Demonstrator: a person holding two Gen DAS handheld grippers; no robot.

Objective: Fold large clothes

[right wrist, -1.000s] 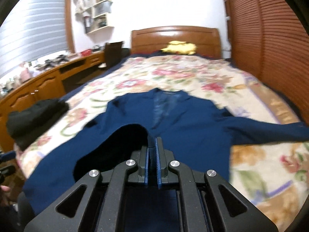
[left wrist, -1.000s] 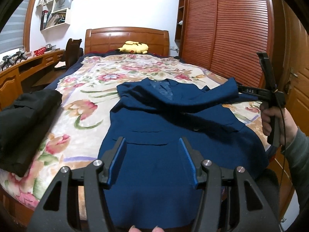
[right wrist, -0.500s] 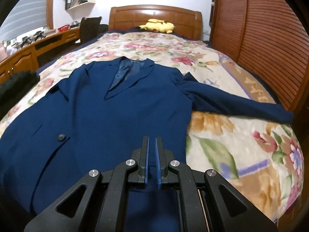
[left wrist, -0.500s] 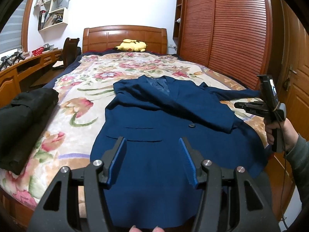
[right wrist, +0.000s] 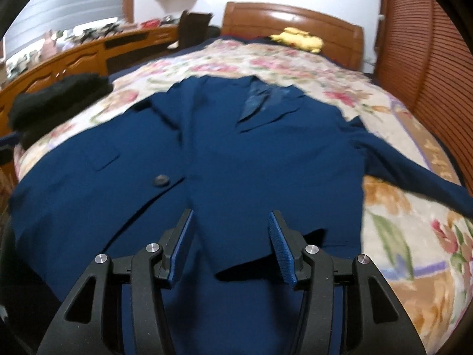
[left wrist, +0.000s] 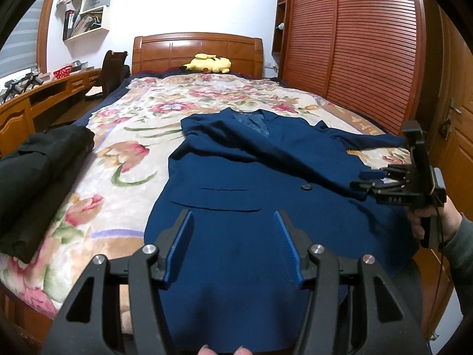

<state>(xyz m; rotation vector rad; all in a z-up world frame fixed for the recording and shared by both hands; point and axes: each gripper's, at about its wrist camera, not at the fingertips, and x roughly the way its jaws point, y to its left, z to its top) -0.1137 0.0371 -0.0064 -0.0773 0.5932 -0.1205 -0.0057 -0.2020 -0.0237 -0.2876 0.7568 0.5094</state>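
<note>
A navy blue suit jacket (left wrist: pixel 251 177) lies front up on the floral bedspread (left wrist: pixel 124 153), collar toward the headboard. It also shows in the right wrist view (right wrist: pixel 236 153), with one sleeve (right wrist: pixel 414 174) stretched out to the right. My left gripper (left wrist: pixel 233 245) is open and empty above the jacket's hem. My right gripper (right wrist: pixel 229 245) is open and empty above the lower front panel; it also shows in the left wrist view (left wrist: pixel 369 185) at the jacket's right edge.
A folded black garment (left wrist: pixel 35 177) lies at the bed's left edge. A yellow plush toy (left wrist: pixel 210 63) sits by the wooden headboard (left wrist: pixel 198 50). A wooden desk (left wrist: pixel 35 100) runs along the left; wardrobe doors (left wrist: pixel 354 44) stand on the right.
My right gripper was shut on the jacket's front panel, laid it flat across the jacket, then opened and let go. The left gripper stayed open and barely moved.
</note>
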